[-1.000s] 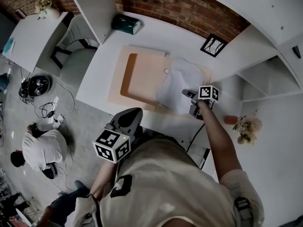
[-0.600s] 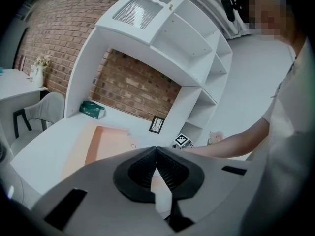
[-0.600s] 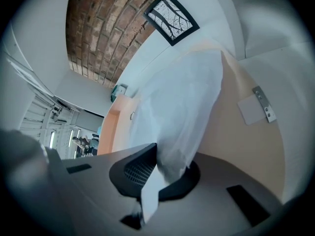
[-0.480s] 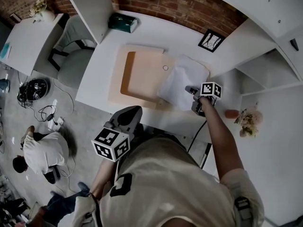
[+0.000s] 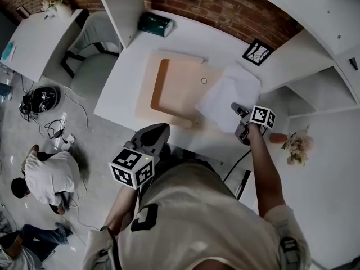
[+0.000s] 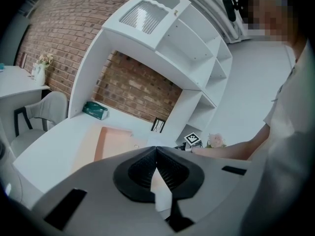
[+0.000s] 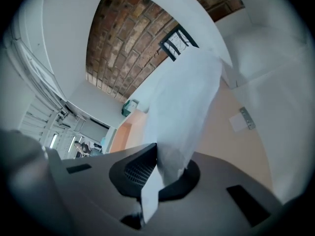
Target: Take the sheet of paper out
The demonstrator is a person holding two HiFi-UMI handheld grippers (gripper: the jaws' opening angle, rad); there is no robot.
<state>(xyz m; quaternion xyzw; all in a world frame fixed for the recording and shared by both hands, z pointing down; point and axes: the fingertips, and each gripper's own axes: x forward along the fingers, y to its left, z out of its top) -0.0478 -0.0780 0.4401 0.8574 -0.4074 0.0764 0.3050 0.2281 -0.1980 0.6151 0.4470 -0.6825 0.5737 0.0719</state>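
Note:
A white sheet of paper [image 5: 228,94] hangs from my right gripper [image 5: 241,114], which is shut on its near corner. The sheet lifts off the right end of an open peach folder [image 5: 174,89] lying flat on the white desk [image 5: 124,66]. In the right gripper view the paper [image 7: 182,97] rises from between the pressed jaws of the gripper [image 7: 157,151] above the folder [image 7: 236,112]. My left gripper [image 5: 149,142] hovers at the desk's front edge, shut on nothing. In the left gripper view its tips [image 6: 156,154] meet, pointing toward the folder [image 6: 115,141].
A green box [image 5: 156,24] and a framed picture [image 5: 257,52] stand at the back by the brick wall. White shelving [image 5: 320,89] rises at the right, with flowers [image 5: 298,145] beside it. A chair [image 5: 93,66] stands left of the desk; a person [image 5: 45,176] sits on the floor.
My right gripper has risen and drawn to the right with the sheet, pulling it further off the folder. The left gripper has stayed by the desk's front edge.

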